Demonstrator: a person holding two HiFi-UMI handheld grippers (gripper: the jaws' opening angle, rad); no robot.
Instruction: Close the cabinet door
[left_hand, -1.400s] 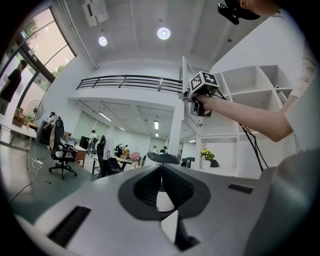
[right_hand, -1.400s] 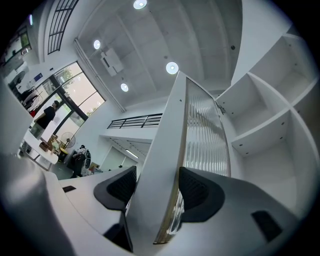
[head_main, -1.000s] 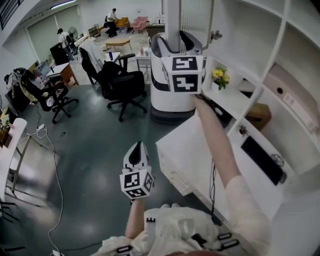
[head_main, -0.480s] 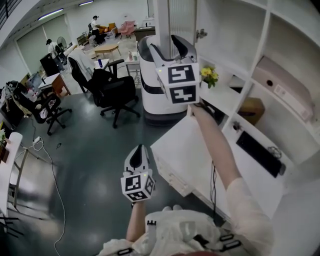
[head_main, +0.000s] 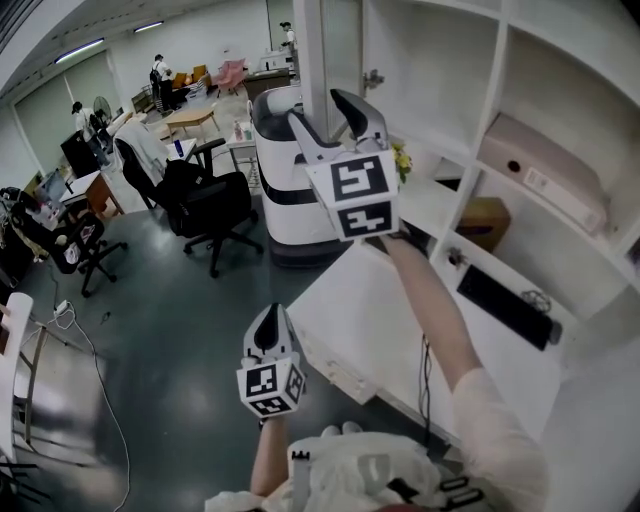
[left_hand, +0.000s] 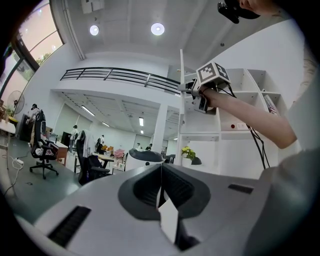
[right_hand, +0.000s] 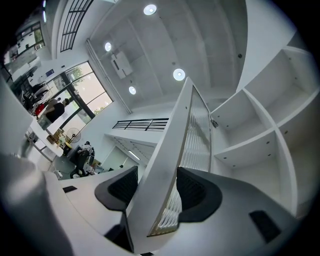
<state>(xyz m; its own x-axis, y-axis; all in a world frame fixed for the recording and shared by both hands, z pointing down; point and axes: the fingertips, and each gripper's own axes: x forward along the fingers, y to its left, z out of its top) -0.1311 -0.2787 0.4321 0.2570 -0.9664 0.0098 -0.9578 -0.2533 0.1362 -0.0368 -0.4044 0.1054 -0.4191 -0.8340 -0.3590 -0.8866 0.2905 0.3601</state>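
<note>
1. The cabinet door (head_main: 310, 60) stands upright with its long axis vertical. It is open, jutting edge-on from the white shelving (head_main: 500, 90) towards the room.
2. The right gripper (head_main: 325, 112) is raised, its jaws closed onto the door's free edge, one pad on each face.
3. The left gripper (head_main: 268, 320) is held low, well apart from the door, with its jaws pressed together and nothing between them.
4. Against one second ago, the right gripper and the door edge sit further left in the head view. The left gripper is in much the same place.
</note>
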